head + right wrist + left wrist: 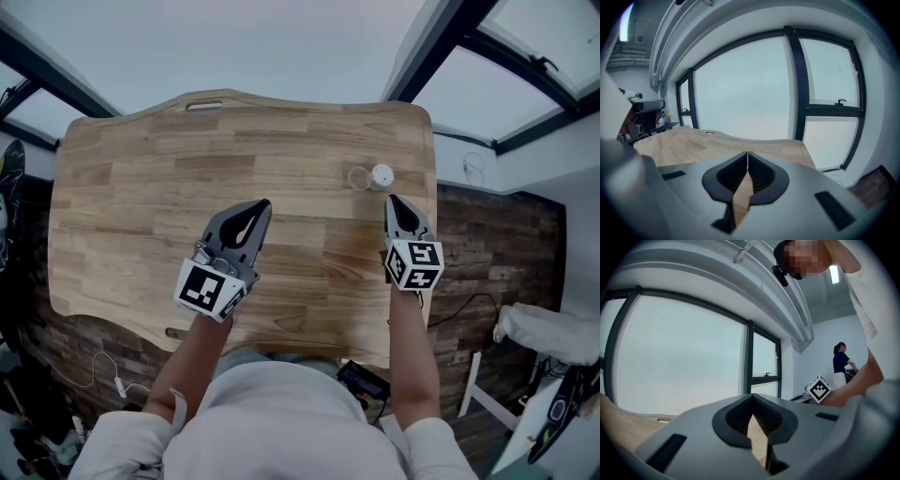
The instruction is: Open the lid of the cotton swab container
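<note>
The cotton swab container is a small white round tub standing near the right edge of the wooden table. A clear round piece, which looks like its lid, lies on the table touching the tub's left side. My right gripper is just in front of the tub, pointing at it, jaws shut with nothing between them. My left gripper hovers over the middle of the table, also shut and empty. Neither gripper view shows the container.
The table's right edge runs close by the tub, with dark wood-pattern floor and a cable below. Large windows fill both gripper views. A second person stands far off at the right of the left gripper view.
</note>
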`<move>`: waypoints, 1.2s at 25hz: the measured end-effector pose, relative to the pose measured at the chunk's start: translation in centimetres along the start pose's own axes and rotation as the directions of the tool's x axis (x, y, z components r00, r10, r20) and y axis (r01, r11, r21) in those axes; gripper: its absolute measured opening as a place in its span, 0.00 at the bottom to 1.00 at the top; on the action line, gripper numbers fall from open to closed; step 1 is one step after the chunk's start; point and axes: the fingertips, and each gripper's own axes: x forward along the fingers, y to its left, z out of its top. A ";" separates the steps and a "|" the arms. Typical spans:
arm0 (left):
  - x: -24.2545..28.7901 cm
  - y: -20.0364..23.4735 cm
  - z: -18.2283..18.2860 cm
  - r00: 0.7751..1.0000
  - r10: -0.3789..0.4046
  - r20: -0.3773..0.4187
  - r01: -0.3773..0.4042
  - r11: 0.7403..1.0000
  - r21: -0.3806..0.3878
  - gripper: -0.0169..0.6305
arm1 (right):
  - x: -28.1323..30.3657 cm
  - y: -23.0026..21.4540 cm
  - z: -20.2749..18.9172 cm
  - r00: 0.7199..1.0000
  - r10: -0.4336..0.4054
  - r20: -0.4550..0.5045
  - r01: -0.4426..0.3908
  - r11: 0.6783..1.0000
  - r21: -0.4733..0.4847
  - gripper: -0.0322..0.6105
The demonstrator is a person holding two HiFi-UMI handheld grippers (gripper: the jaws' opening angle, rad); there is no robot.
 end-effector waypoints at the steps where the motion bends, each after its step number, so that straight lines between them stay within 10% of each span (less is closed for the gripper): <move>1: -0.1 0.0 0.2 1.000 0.004 0.002 -0.004 1.000 0.001 0.05 | -0.5 0.3 0.7 1.000 0.003 0.015 -0.002 1.000 -0.004 0.09; 30: -7.1 -0.4 9.4 0.991 0.044 0.128 -0.044 0.999 0.000 0.05 | -16.2 7.0 13.5 0.954 0.028 0.300 -0.010 0.998 -0.061 0.08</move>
